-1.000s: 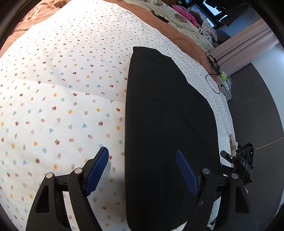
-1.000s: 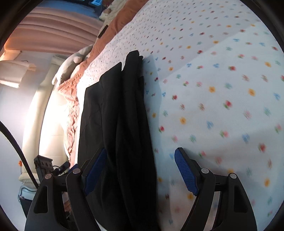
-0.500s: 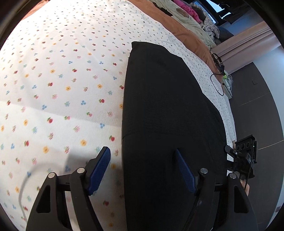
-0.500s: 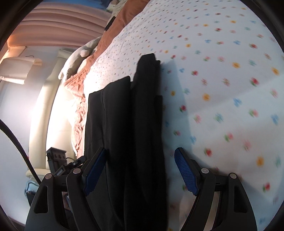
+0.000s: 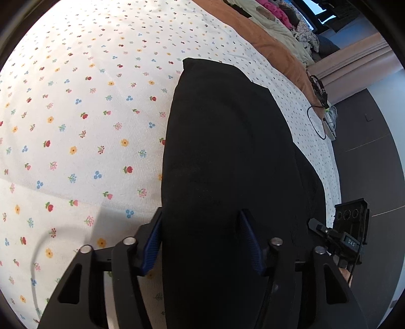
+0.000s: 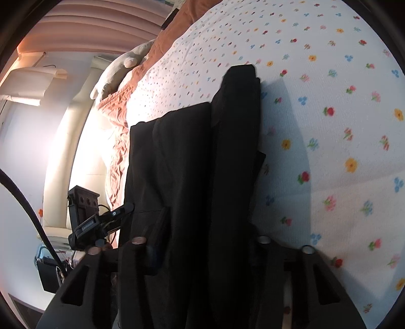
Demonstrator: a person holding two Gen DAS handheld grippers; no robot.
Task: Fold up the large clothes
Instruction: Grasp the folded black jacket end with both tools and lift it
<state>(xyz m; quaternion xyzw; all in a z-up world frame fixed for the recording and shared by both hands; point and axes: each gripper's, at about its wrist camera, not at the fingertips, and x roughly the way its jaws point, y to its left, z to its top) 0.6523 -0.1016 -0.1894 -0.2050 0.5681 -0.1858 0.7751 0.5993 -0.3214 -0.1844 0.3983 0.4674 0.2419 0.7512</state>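
A black garment, folded into a long strip, lies on the flower-print bed sheet. My left gripper is down on its near end. The jaws are closing, with the left pad against the cloth's left edge and the right pad sunk into the cloth. In the right wrist view the black garment shows several stacked layers. My right gripper straddles that end and its jaws are closing too. Bunched cloth fills the gap and hides the right finger.
A brown blanket and a heap of clothes lie along the bed's far side. A black cable sits near the bed edge, above dark floor. A cream pillow lies by the headboard.
Both grippers have moved forward and down onto the garment's ends. Both pairs of jaws have narrowed from wide apart to close around the black cloth.
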